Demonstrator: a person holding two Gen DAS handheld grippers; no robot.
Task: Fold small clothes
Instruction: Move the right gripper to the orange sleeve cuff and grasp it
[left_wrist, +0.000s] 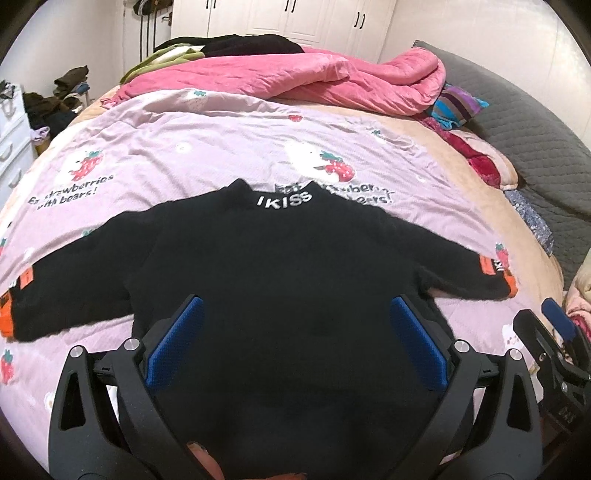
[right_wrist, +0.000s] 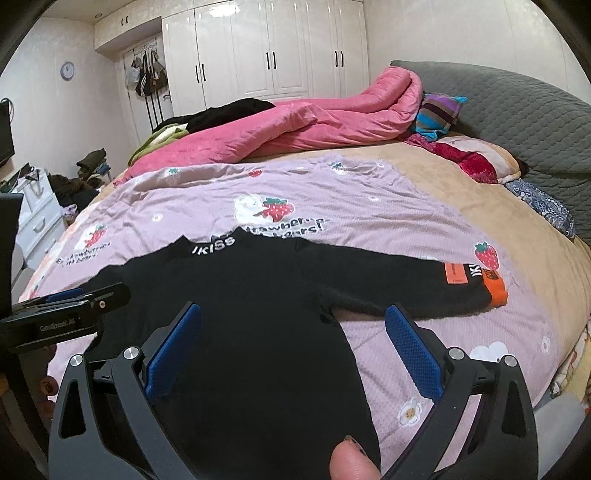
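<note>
Black sweater (left_wrist: 280, 266) spread flat on lilac sheet (left_wrist: 207, 140), sleeves out wide, left gripper (left_wrist: 295, 325) poised over the hem, jaws wide apart, right gripper (right_wrist: 293, 334) alongside over the sweater's right edge, jaws apart too, holding nothing

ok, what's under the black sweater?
The black sweater lies flat, sleeves spread, on the lilac strawberry-print sheet. It covers part of the sheet's printed lettering near the collar; anything else beneath is hidden.

bright, sharp, heavy fisheye edge warp
</note>
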